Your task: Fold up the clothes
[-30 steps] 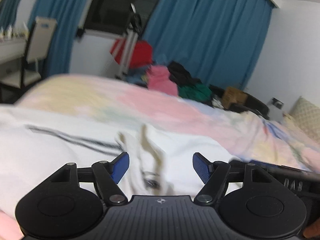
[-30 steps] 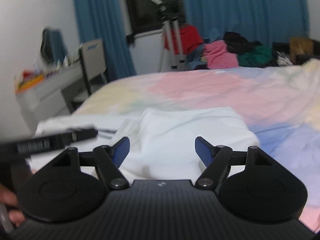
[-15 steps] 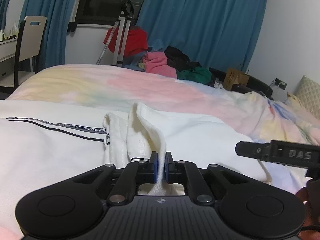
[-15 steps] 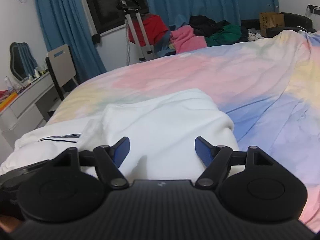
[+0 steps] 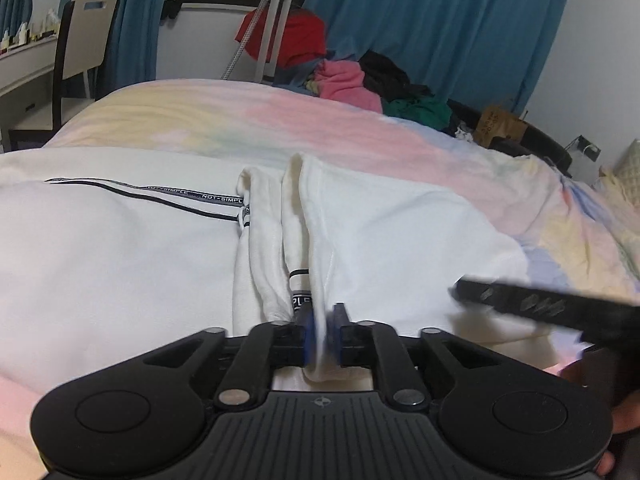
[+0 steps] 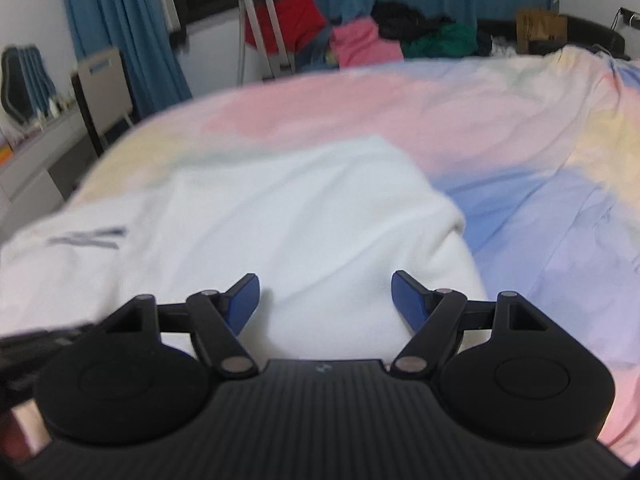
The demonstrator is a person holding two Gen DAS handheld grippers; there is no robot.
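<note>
Nearest me, my left hand-held gripper (image 5: 322, 322) has a fold of the white garment (image 5: 120, 264) between its blue pads (image 5: 307, 326), and its jaws are opening, so I judge the edge could slip out and the fold fall slack before I have carried it over. My right hand-held gripper (image 6: 323, 300) hovers spread wide over the same white cloth, pinching nothing; if it closes on one layer only, the stack may shear apart. The garment lies on the pastel bed (image 5: 280, 120), just ahead of both grippers; its ribbed edges and black printed tape run away from me, while the body stretches across to my left, its long axis running left to right.
</note>
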